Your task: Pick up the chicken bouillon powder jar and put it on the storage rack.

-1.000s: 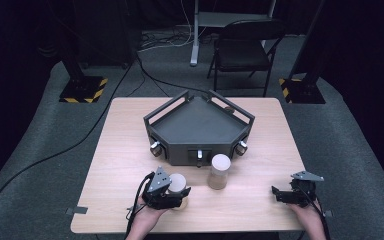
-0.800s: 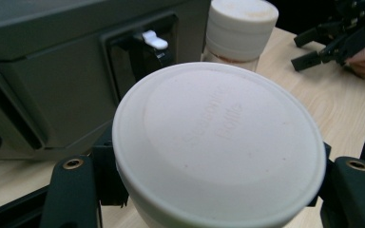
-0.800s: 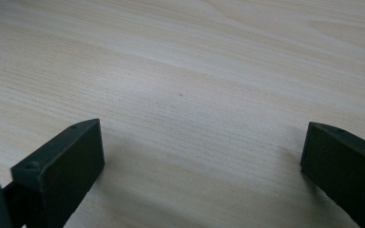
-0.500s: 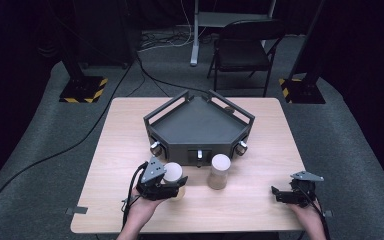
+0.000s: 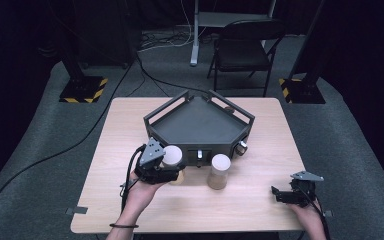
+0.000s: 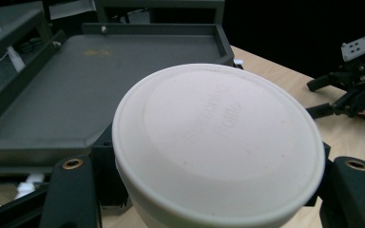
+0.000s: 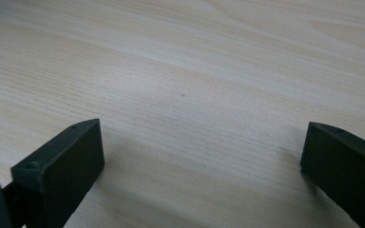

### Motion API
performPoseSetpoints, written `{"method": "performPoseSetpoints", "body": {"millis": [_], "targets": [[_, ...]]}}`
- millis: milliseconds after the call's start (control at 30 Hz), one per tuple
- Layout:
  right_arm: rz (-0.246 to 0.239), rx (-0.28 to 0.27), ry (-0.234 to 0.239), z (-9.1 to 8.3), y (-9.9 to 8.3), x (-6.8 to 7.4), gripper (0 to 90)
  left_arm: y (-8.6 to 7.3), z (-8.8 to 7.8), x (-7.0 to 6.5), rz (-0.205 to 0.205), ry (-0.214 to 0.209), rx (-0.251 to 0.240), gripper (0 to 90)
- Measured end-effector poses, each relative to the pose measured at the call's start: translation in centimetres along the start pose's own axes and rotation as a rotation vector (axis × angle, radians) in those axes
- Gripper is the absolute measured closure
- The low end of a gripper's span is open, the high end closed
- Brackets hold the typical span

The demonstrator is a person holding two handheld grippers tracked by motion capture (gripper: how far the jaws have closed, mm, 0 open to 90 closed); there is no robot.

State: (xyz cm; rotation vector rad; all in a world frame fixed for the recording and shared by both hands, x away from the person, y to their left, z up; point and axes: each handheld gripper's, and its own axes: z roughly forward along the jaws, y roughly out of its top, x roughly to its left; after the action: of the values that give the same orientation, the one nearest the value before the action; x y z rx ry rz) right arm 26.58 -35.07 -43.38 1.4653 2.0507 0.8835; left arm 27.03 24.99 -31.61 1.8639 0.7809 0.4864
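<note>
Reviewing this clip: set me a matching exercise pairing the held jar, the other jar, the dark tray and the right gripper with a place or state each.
Things:
1. jar with white lid
2. second jar
3. dark tray
4. right gripper

Places or states:
A. jaws open over bare tabletop, near the table's right front corner
B. stands alone on the table, in front of the tray
C. clamped in the left gripper
D. sits mid-table, nothing visible in it

Pairs: 1-C, 2-B, 3-D, 4-A
</note>
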Motion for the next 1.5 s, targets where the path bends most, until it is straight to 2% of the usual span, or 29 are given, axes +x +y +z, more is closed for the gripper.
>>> {"method": "performPoseSetpoints", "body": {"millis": [367, 733, 933, 1067, 1200, 1400, 1500], "targets": [[-0.001, -0.001, 0.001, 0.0, 0.0, 0.0, 0.0, 3.6, 0.2, 1.3, 0.006, 0.023, -0.008, 33.6], [-0.003, 0.001, 0.002, 0.0, 0.0, 0.0, 0.0, 5.9, 0.7, 2.2, 0.000, 0.057, -0.024, 33.6], [-0.004, 0.001, 0.005, 0.0, 0.0, -0.1, 0.0, 7.1, 1.2, 3.4, -0.014, 0.068, -0.034, 33.6], [-0.005, 0.001, 0.005, 0.0, 0.0, -0.1, 0.0, 8.0, 2.0, 3.9, -0.001, 0.089, -0.038, 33.6], [-0.007, -0.001, 0.007, 0.0, 0.0, -0.1, 0.0, 8.8, 3.0, 4.2, -0.009, 0.117, -0.038, 33.6], [-0.004, 0.000, 0.006, 0.0, -0.1, 0.0, 0.0, 9.4, 4.8, 4.8, -0.051, 0.140, -0.039, 33.6], [-0.004, 0.000, 0.007, 0.0, 0.0, 0.0, 0.0, 9.7, 5.9, 5.1, -0.057, 0.148, -0.020, 33.6]]}}
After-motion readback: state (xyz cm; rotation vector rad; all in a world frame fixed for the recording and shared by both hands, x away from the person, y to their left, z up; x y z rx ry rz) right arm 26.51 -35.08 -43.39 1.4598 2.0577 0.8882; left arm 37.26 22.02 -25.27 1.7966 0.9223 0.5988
